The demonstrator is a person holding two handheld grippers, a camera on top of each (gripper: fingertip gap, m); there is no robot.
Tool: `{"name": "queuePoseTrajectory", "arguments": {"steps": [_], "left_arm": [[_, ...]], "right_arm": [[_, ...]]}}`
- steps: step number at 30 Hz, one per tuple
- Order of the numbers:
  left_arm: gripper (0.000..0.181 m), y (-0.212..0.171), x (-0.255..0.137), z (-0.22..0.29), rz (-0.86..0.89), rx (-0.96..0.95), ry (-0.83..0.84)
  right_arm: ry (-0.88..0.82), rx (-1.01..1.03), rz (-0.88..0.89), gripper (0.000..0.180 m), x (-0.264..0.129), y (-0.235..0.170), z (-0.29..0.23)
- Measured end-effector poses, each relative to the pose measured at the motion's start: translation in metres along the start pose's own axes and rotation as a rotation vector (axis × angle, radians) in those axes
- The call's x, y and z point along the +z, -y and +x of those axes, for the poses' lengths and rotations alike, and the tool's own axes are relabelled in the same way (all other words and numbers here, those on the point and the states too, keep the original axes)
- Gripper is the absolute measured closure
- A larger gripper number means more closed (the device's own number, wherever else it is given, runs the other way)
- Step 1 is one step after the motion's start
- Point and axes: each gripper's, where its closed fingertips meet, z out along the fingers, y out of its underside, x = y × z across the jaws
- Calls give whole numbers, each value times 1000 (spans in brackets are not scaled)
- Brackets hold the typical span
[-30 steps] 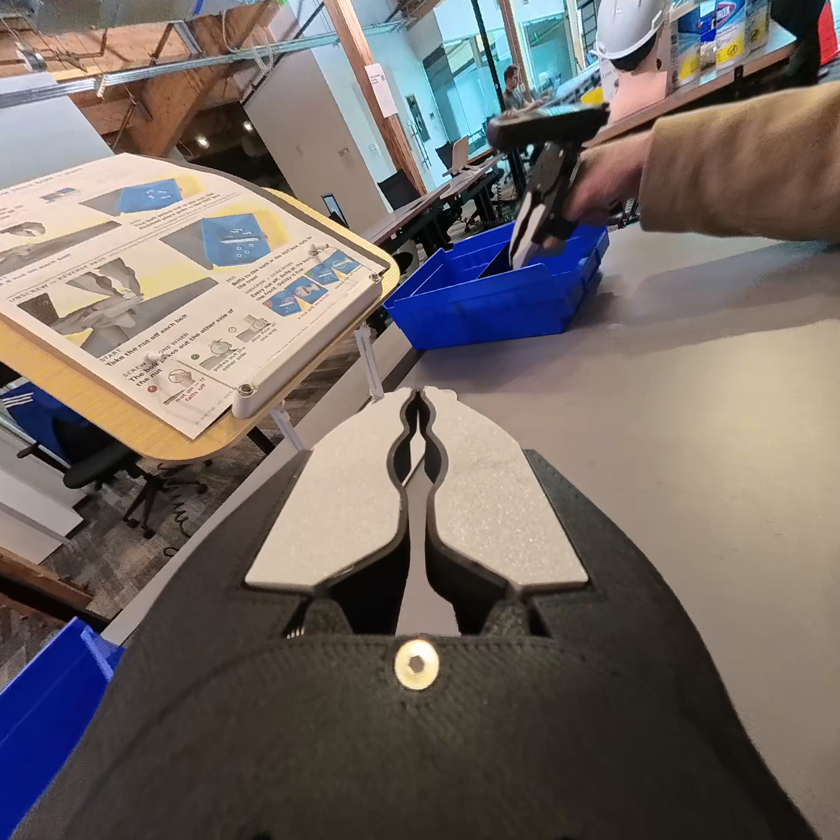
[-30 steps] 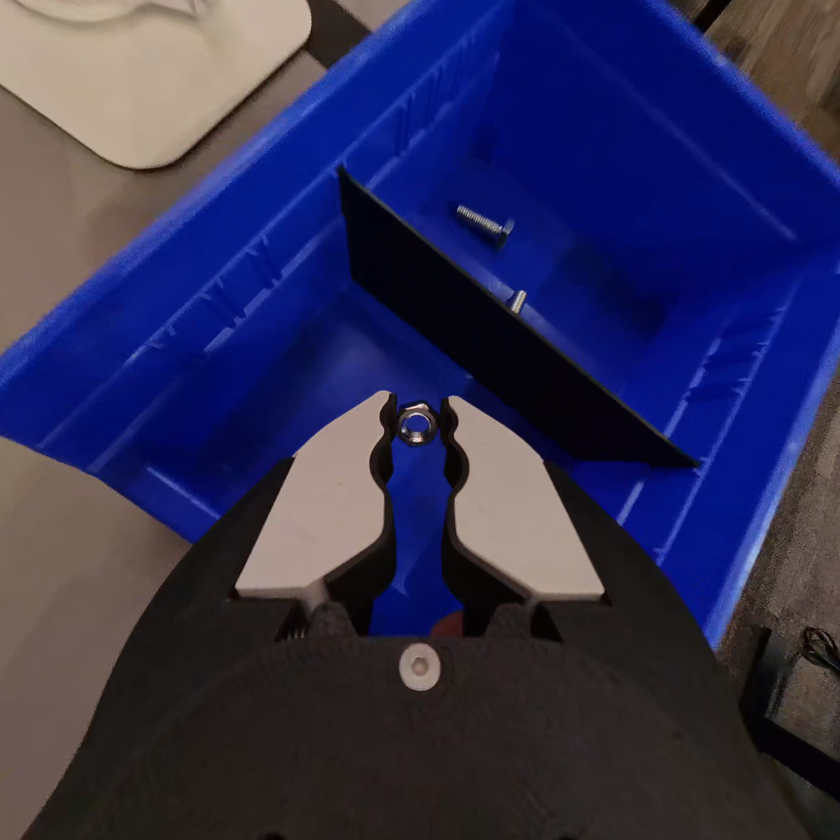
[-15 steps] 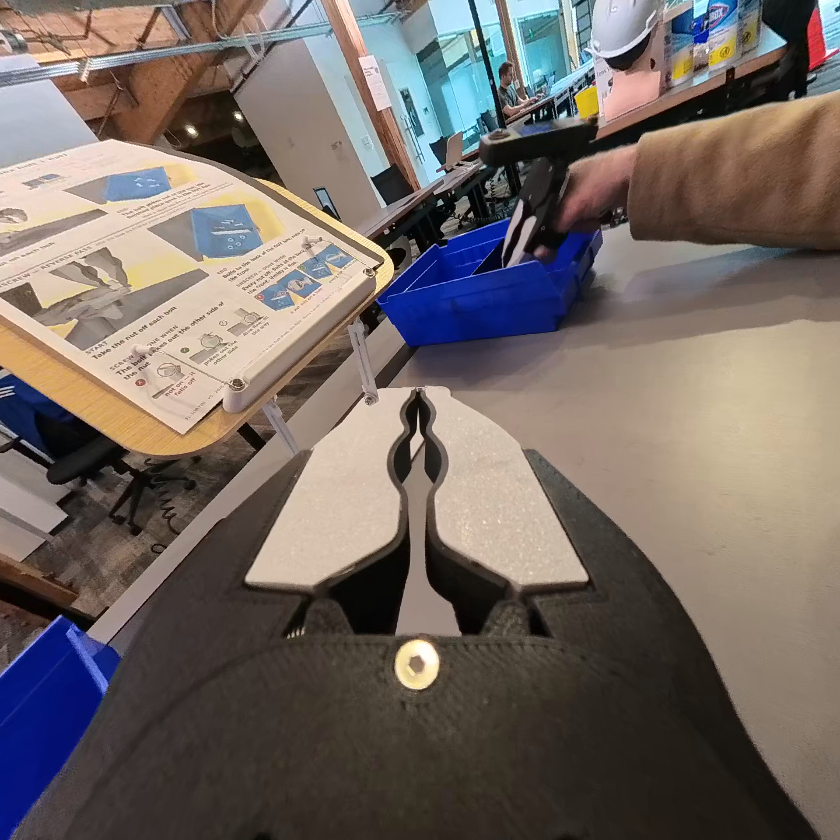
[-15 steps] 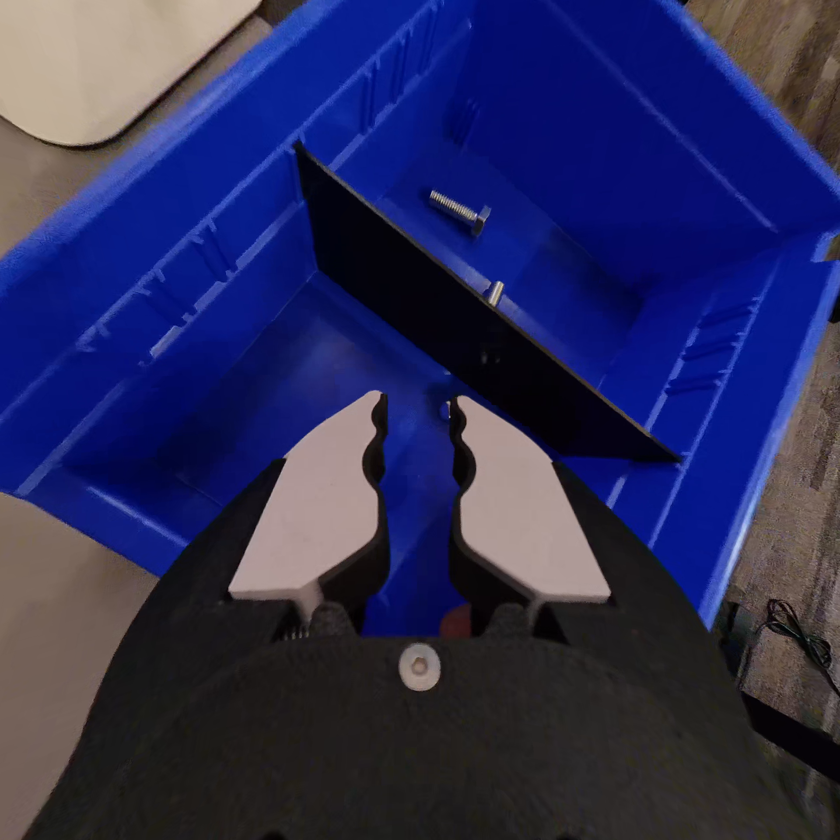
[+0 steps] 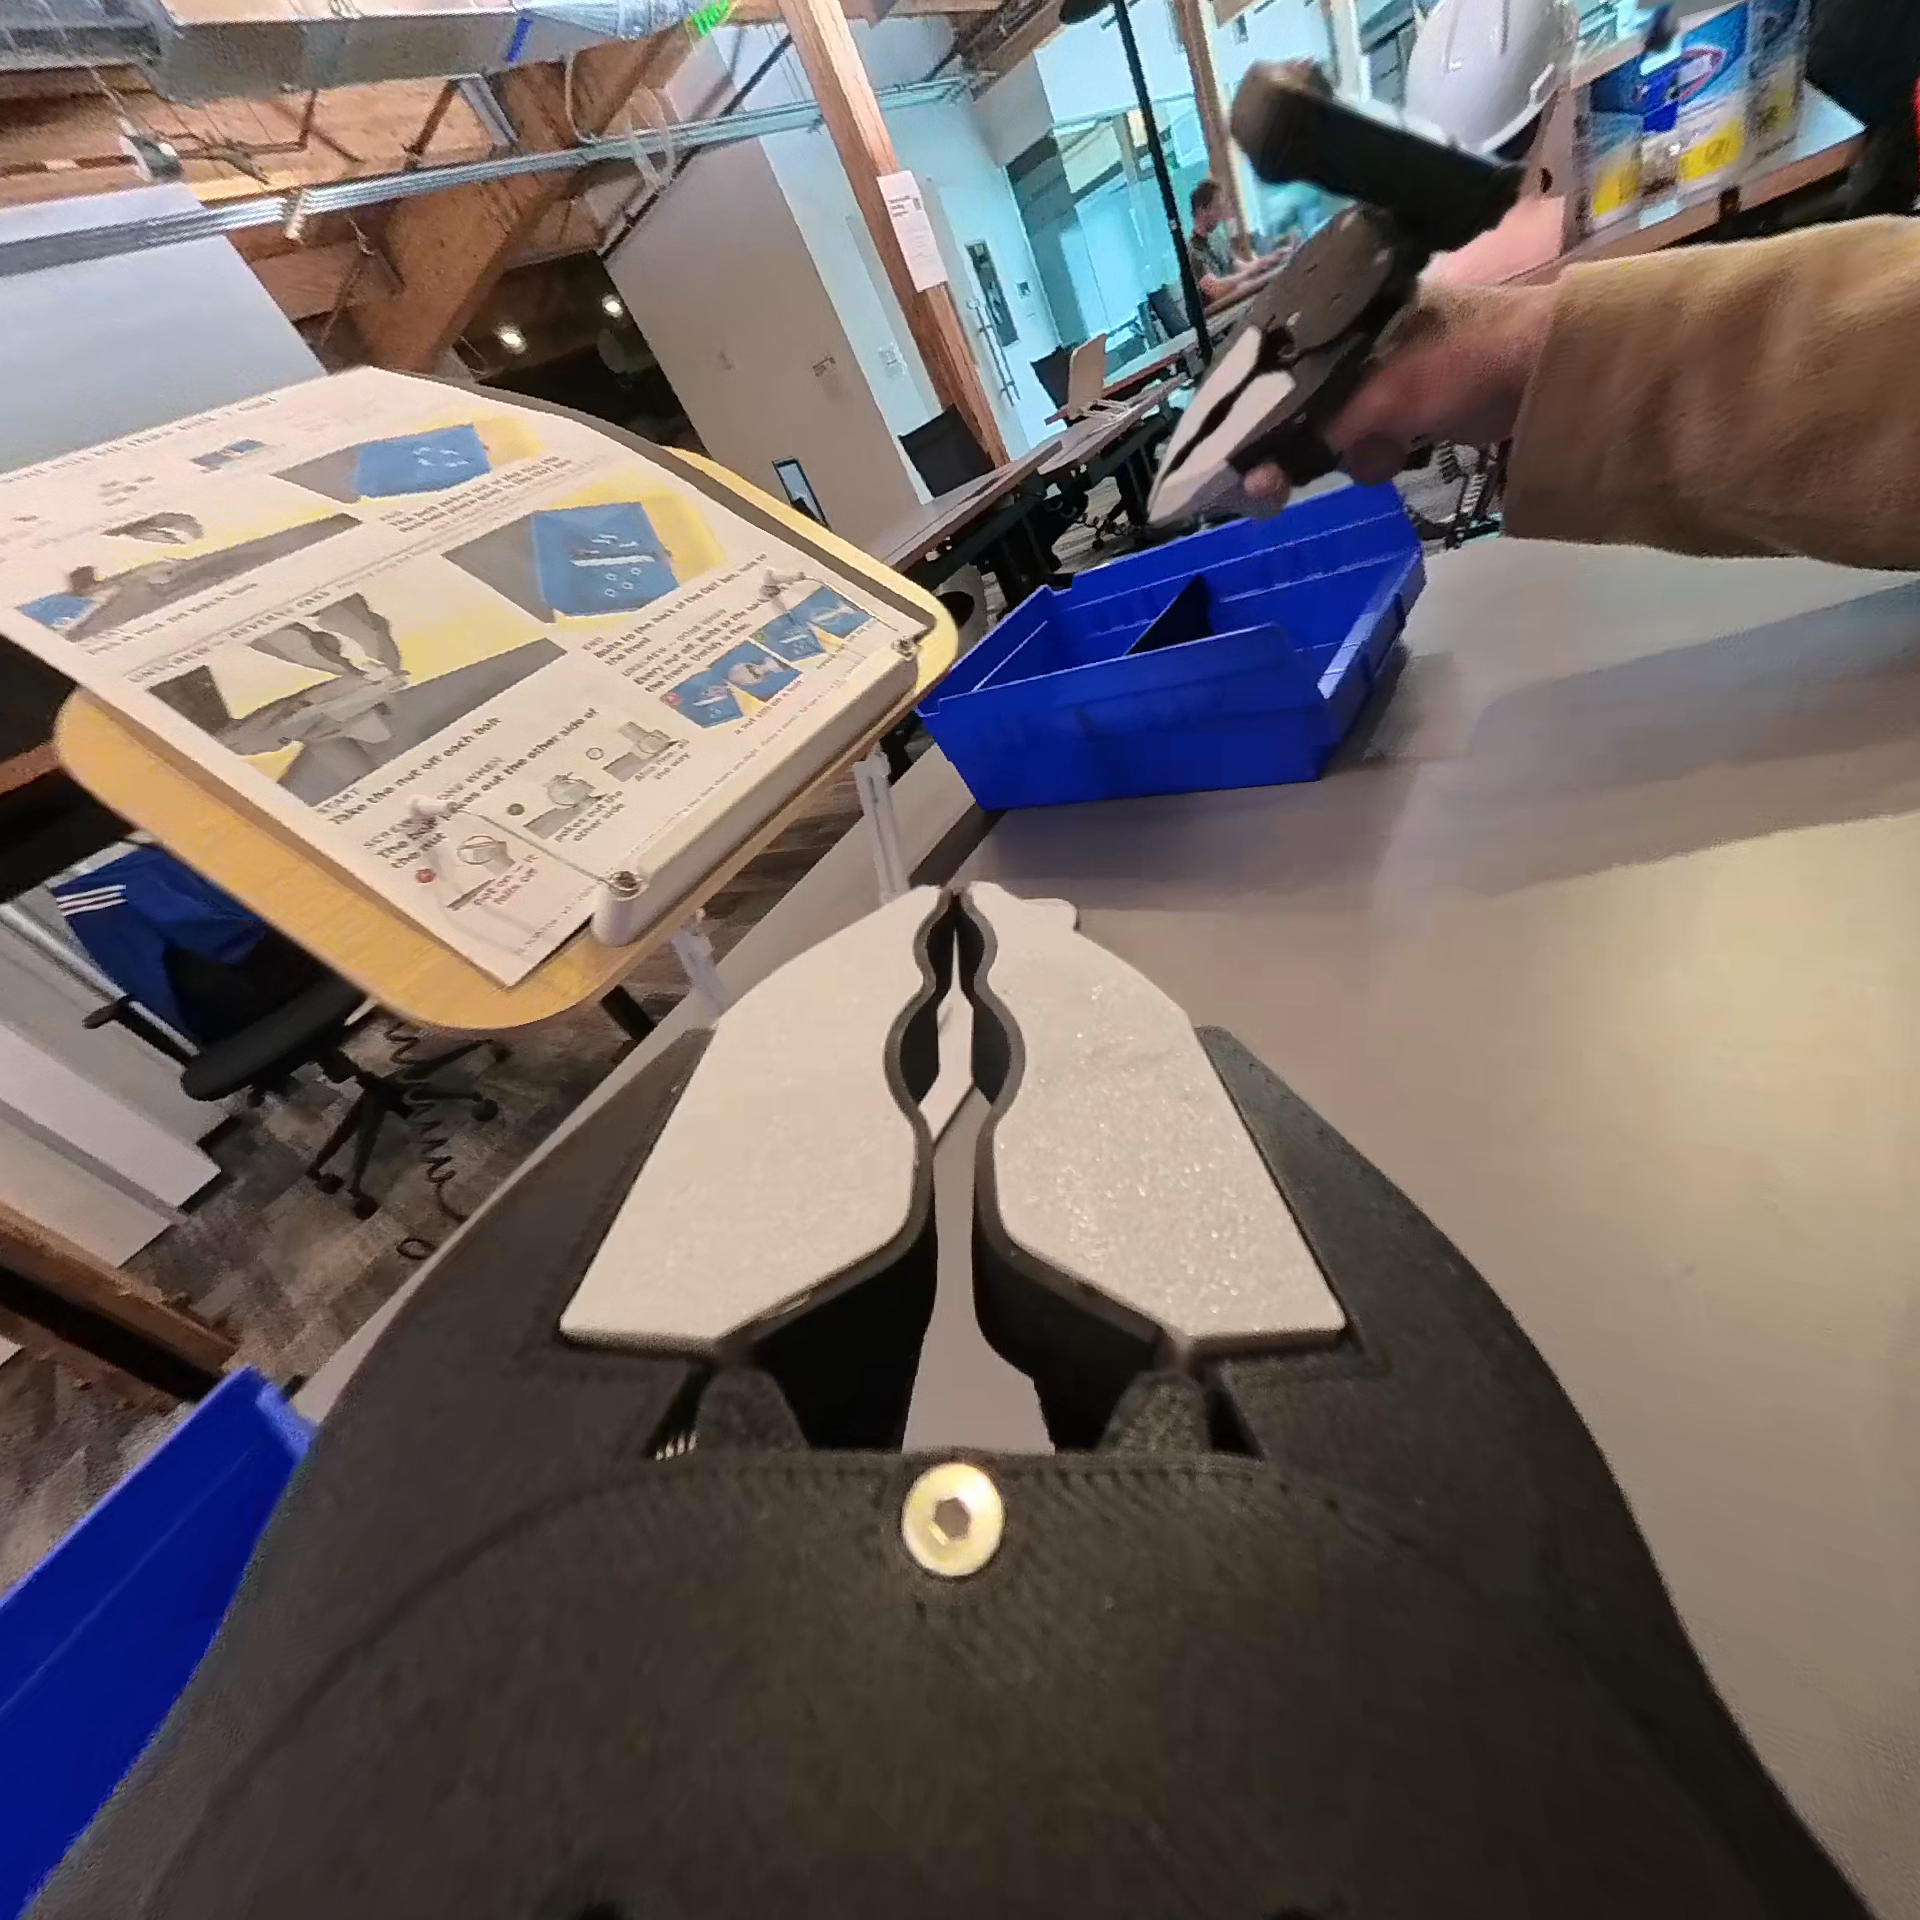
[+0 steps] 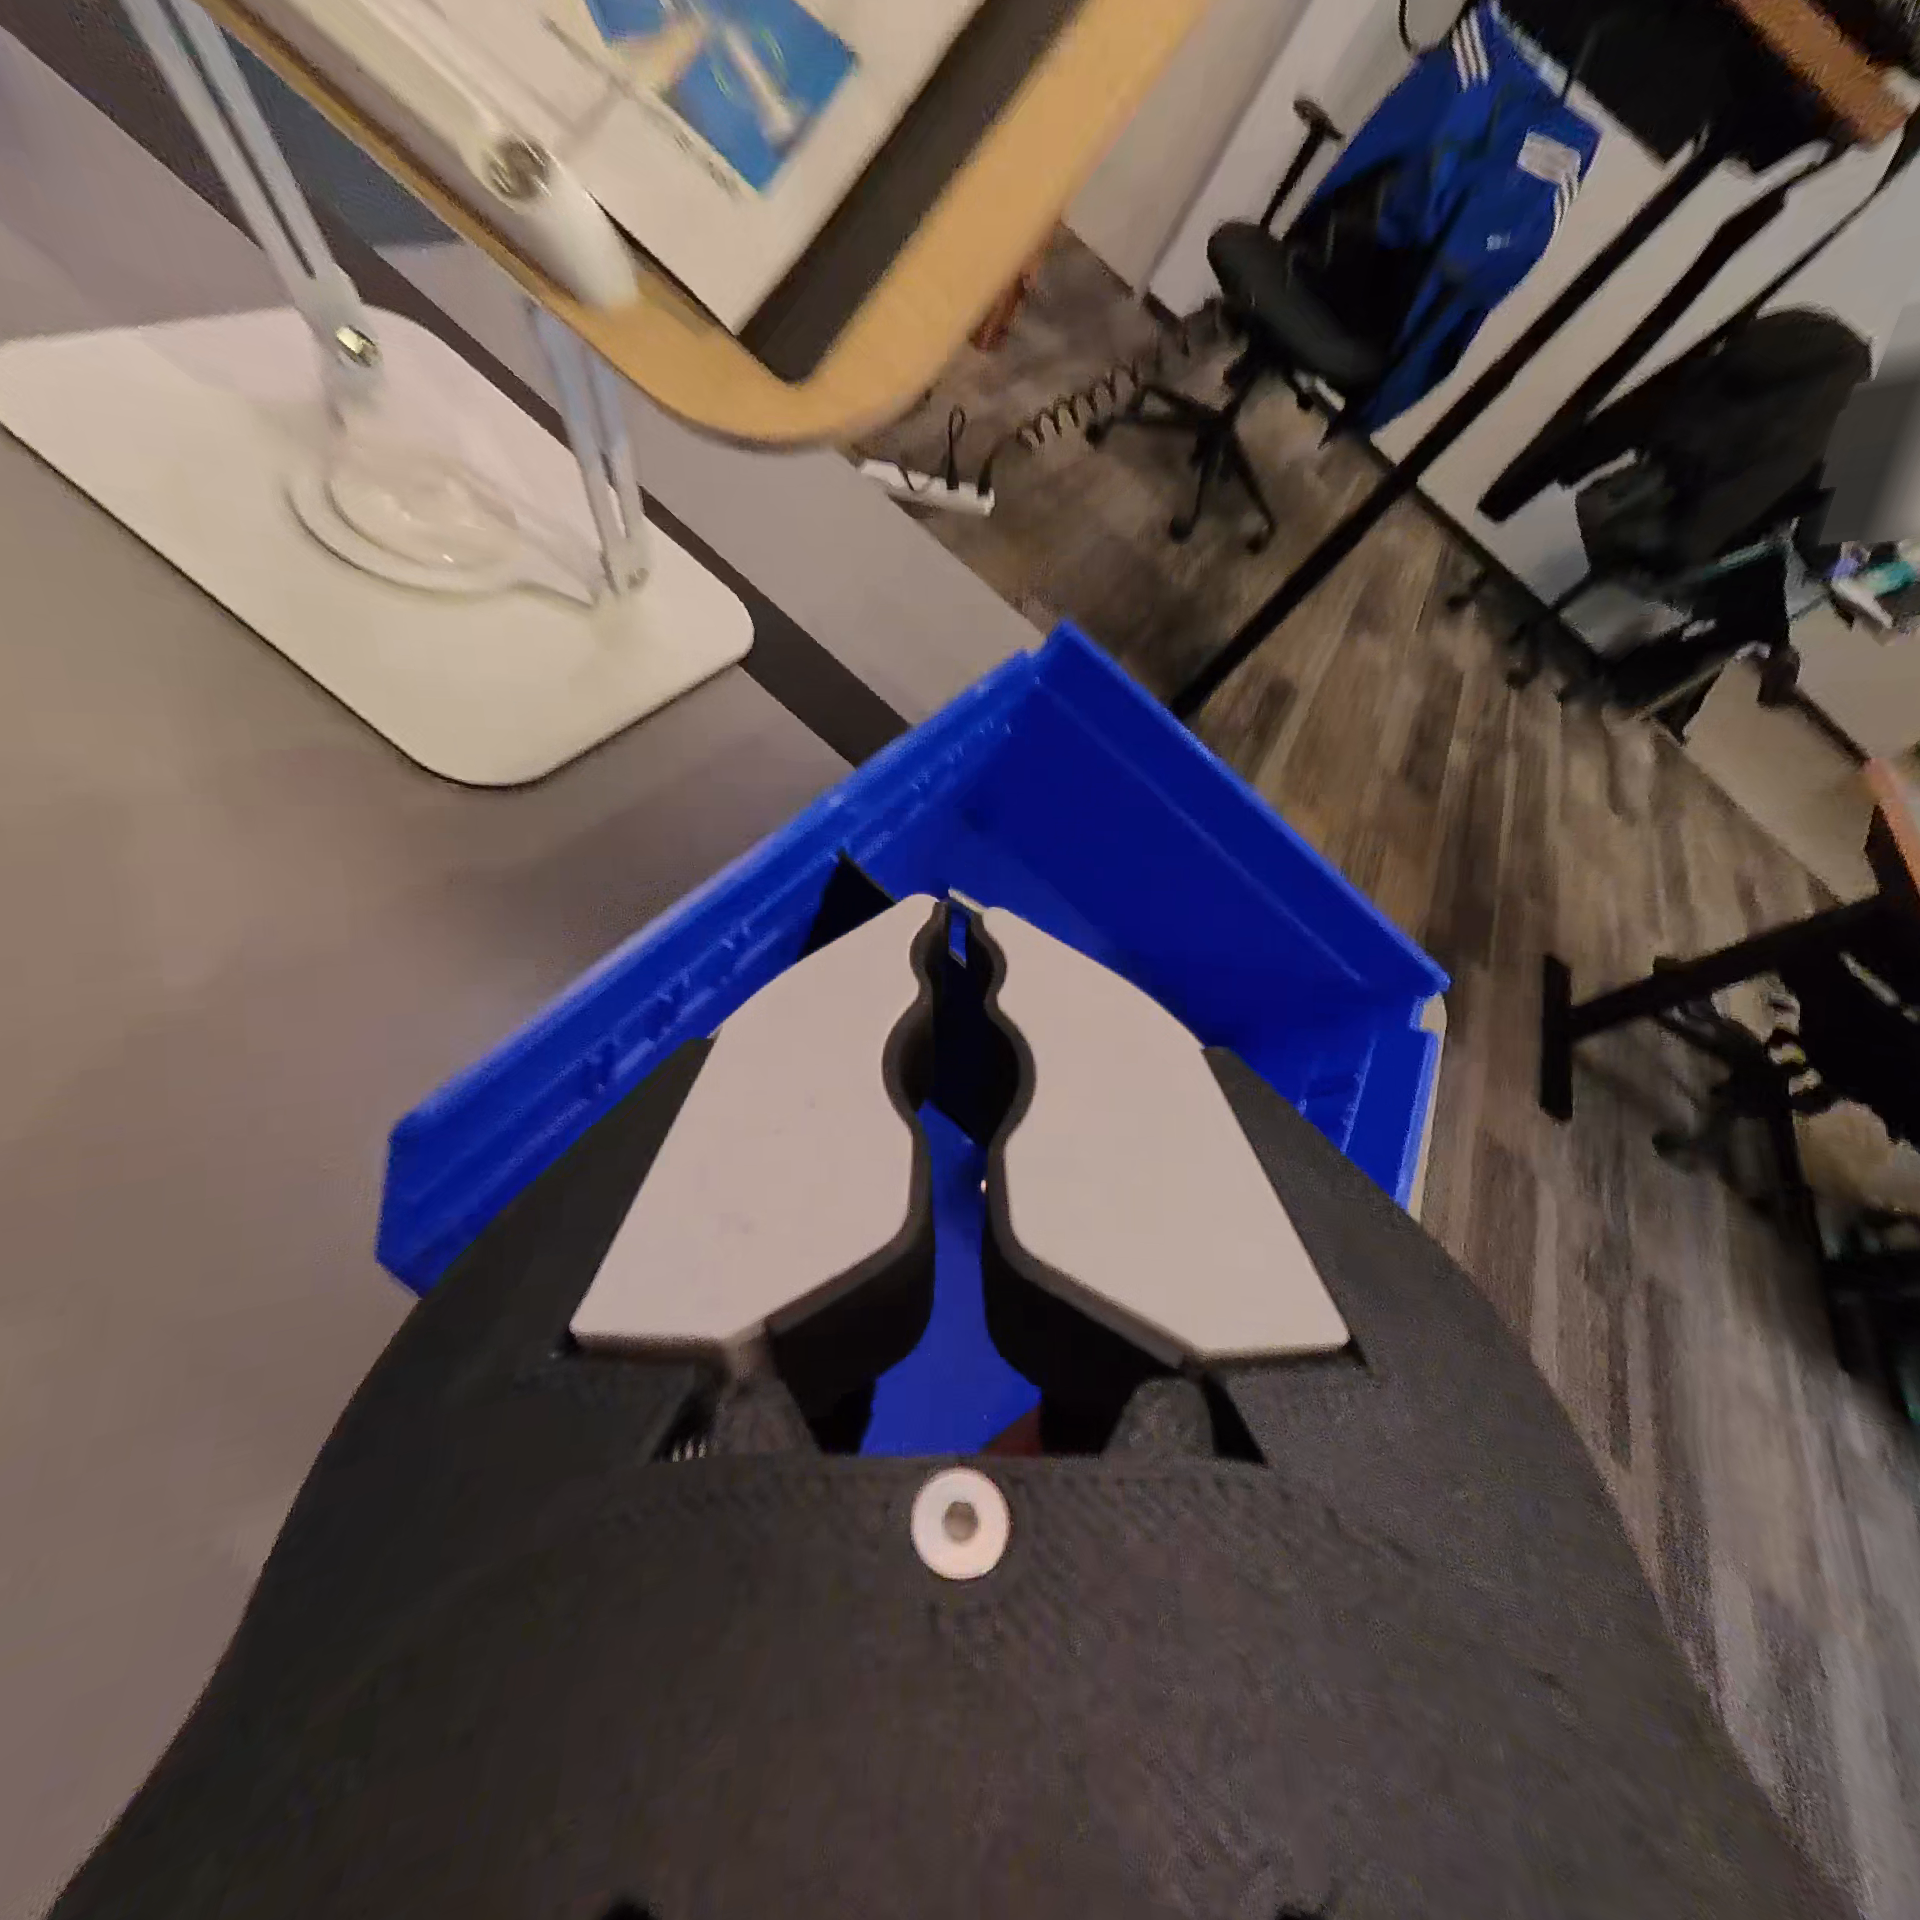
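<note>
Overhead, the right gripper hangs above one blue bin at the far edge of a grey bench, its two grey fingers drawn together at the tips with nothing visible between them. Seen from the left wrist view, that same gripper is held by a hand emerging from a tan sleeve, raised clear of the bin and not touching it. One black divider splits the bin into two compartments; their contents cannot be made out from either view.

Nearer the camera, the left gripper is closed too, its two fingers meeting at the tips and empty, hovering low over a bare stretch of bench well apart from the bin.

To the left, one tilted wooden board carries a single printed instruction sheet with photographs, pinned under a white clip bar. The board stands on slim metal legs fixed to one white base plate that rests on the bench just beside the bin.

A second blue bin's corner shows at the lower left. Off the bench, one black office chair and one blue jacket with white stripes stand on the wood-patterned floor. One white hard hat sits on a shelf in the background.
</note>
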Motion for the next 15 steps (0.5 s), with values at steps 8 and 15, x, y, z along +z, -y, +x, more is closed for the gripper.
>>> {"name": "queuePoseTrajectory", "arguments": {"steps": [8,15], "left_arm": [[181,8,-68,-70,-65,63,278],[181,-64,-118,-118,-400,-101,341]], "right_arm": [[74,-112,257,180,-29,58,-48],[230,-192,403,180,-33,93,-130]]}}
